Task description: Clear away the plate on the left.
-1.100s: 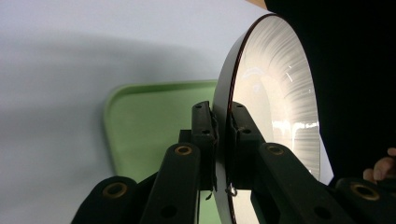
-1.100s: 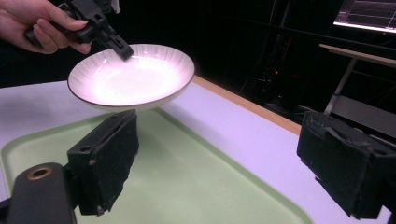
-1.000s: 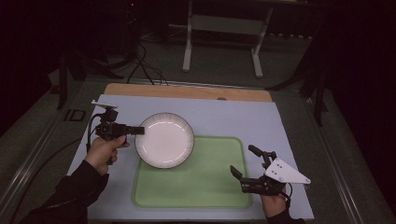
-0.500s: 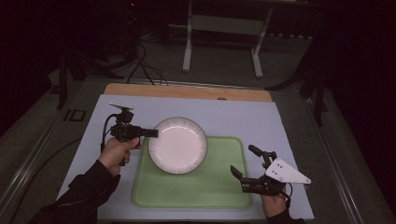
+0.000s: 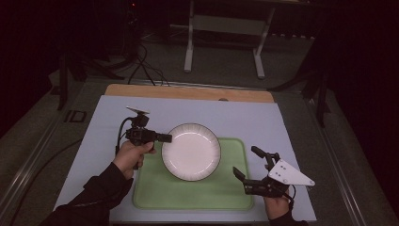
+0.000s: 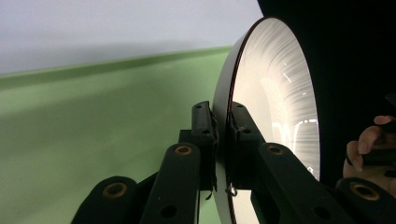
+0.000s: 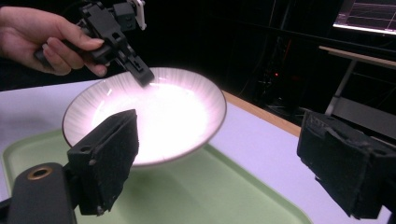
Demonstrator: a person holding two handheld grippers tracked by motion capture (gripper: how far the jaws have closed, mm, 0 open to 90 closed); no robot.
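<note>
A white plate point(image 5: 190, 151) with a dark rim hangs over the back part of the green tray point(image 5: 197, 195). My left gripper point(image 5: 165, 138) is shut on the plate's left rim and holds it above the tray. In the left gripper view the jaws pinch the thin edge of the plate point(image 6: 275, 102) on both sides. My right gripper point(image 5: 245, 162) stands open at the tray's front right corner, apart from the plate. Between its two wide-spread pads point(image 7: 109, 154) the right gripper view shows the plate point(image 7: 154, 112) lifted and slightly tilted, with the left gripper point(image 7: 142, 77) on its far rim.
The tray lies on a pale blue mat point(image 5: 254, 122) over the table, with a wooden strip point(image 5: 188, 92) along the back edge. Beyond the table stand a metal frame point(image 5: 223, 42) and cables on a dark floor.
My left gripper has carried the plate to the right, from beside the tray to over it. The right gripper has stayed where it was, open.
</note>
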